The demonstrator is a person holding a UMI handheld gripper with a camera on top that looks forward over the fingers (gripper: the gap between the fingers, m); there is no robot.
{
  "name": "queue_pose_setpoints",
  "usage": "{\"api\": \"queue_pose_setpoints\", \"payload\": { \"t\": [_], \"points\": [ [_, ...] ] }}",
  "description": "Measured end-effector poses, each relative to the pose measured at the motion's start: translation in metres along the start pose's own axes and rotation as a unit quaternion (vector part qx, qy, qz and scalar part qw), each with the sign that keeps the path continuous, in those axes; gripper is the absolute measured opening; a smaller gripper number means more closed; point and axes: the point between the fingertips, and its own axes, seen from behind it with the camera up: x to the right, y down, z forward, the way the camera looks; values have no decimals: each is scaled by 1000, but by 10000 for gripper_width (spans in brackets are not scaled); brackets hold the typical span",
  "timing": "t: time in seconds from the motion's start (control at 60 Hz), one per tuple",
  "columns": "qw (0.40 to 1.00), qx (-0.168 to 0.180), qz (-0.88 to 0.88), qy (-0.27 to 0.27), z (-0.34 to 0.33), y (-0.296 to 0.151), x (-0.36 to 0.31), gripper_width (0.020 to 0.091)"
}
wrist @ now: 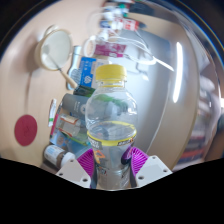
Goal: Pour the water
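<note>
At lower centre of frame: clear bottle [109, 125] with yellow cap [109, 73], upright, clamped between jaws; gripper [111, 160] pads [88, 160] pressing both sides. Behind, at upper left: round white disc [56, 46].

A round white disc [56, 47] is hanging at ten o'clock. A dark red circle [26, 128] is sitting at nine o'clock. Cluttered shelving [118, 28] is showing blurred at twelve.
</note>
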Motion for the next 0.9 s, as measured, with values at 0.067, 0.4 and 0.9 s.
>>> {"api": "queue_pose_setpoints", "payload": {
  "t": [0.067, 0.4, 0.9],
  "points": [
    [995, 22, -100, 9, 6, -23, 14, 451],
    [931, 54, -359, 27, 8, -87, 12, 453],
    [864, 8, 499, -63, -5, -30, 19, 456]
  ]
}}
